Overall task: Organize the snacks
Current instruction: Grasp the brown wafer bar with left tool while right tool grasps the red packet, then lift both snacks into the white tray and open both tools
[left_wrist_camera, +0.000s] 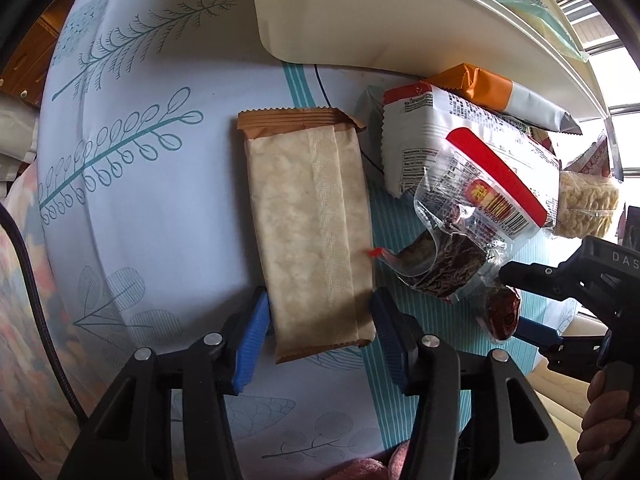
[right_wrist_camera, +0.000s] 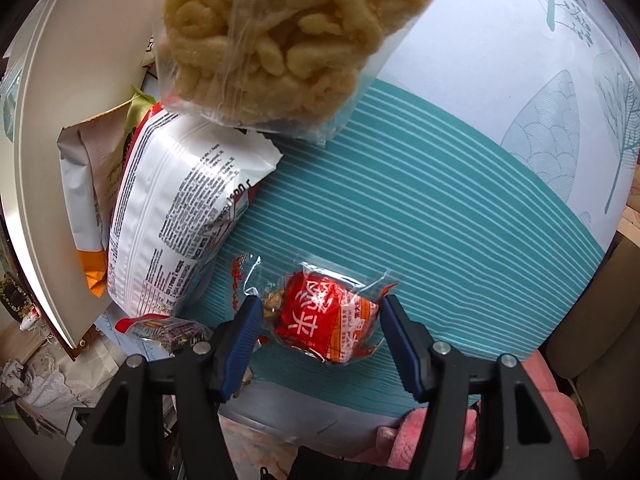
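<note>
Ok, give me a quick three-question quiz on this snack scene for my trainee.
1. True or false: the red packet lies between the jaws of the right gripper.
2. What sits between the jaws of the left gripper? A tan packet; B soda can; C apple.
3. Fill in: the red packet rests on cloth with ___ stripes.
Key: 1 true; 2 A; 3 teal.

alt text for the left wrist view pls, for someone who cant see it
The left gripper points down with its blue jaws on either side of a long tan snack packet lying on a leaf-print cloth. To the right sits a pile of other snack bags beside a cream tray.
</note>
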Motion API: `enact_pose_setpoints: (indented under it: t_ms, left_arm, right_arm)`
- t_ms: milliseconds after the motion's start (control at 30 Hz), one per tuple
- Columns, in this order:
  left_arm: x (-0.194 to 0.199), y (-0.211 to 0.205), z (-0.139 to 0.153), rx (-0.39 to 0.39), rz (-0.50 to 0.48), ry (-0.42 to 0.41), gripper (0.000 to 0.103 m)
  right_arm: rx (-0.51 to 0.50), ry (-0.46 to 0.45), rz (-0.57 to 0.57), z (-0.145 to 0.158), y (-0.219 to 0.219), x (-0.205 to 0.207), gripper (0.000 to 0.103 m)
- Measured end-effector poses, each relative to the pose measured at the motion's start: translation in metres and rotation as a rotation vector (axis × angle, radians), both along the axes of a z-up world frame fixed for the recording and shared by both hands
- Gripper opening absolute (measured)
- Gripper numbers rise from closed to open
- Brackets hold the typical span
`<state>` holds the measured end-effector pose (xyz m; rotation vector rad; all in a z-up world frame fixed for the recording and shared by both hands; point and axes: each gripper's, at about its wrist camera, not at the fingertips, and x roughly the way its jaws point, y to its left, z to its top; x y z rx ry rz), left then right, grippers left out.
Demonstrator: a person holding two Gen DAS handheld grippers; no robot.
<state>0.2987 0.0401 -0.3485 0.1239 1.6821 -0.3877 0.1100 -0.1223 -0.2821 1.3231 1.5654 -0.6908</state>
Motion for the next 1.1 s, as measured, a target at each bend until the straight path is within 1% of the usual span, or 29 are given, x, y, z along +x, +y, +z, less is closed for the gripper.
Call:
enact_pose_setpoints:
  t_ms: [100,200,267,433,500,600,633,667,700,800,867,900,1100]
  left_arm:
    - [0.000,0.002,-0.002,-0.006,0.011,0.002,0.050]
    - [-0.004,0.001,0.004,-0.011,0.020,0.000,0.047]
    - [-0.004,0.007,0.008,-0.011,0.026,-0.008,0.039]
    - [-0.003,0.015,0.006,-0.021,0.054,0.017,0.039]
    - [-0.004,0.018,0.006,-0.015,0.054,0.017,0.040]
    - [-0.003,0.023,0.004,0.010,0.050,0.021,0.043]
    - [-0.003,0.022,0.004,0.010,0.047,0.023,0.046]
    - [-0.003,0.020,0.003,0.013,0.043,0.028,0.052]
    - [-0.009,0.023,-0.001,0.019,0.040,0.035,0.055]
    - [-0.008,0.017,-0.007,0.038,0.029,0.048,0.057]
    - [-0.006,0.012,-0.009,0.055,0.022,0.044,0.057]
    - [-0.007,0.003,-0.007,0.067,0.018,0.042,0.057]
    - [-0.002,-0.014,-0.013,0.145,0.006,0.032,0.057]
  right_arm:
    - [0.009,-0.006,0.008,-0.001,0.004,0.002,0.060]
    - [0.019,-0.017,0.007,-0.003,0.014,-0.001,0.060]
    - [0.023,-0.021,0.006,0.003,0.008,-0.003,0.059]
    - [0.035,-0.029,0.006,0.003,0.015,-0.003,0.059]
    - [0.037,-0.033,0.010,0.000,0.027,0.000,0.059]
    - [0.043,-0.042,0.010,0.002,0.030,-0.008,0.059]
    - [0.045,-0.043,0.010,0.002,0.030,-0.009,0.059]
    - [0.045,-0.045,0.011,0.003,0.031,-0.010,0.059]
    - [0.045,-0.048,0.012,0.004,0.033,-0.011,0.059]
    - [0.044,-0.055,0.015,0.006,0.035,-0.011,0.059]
    - [0.046,-0.058,0.014,0.007,0.029,-0.017,0.059]
    - [0.049,-0.060,0.013,0.007,0.029,-0.017,0.059]
    - [0.058,-0.064,0.011,0.002,0.021,-0.017,0.059]
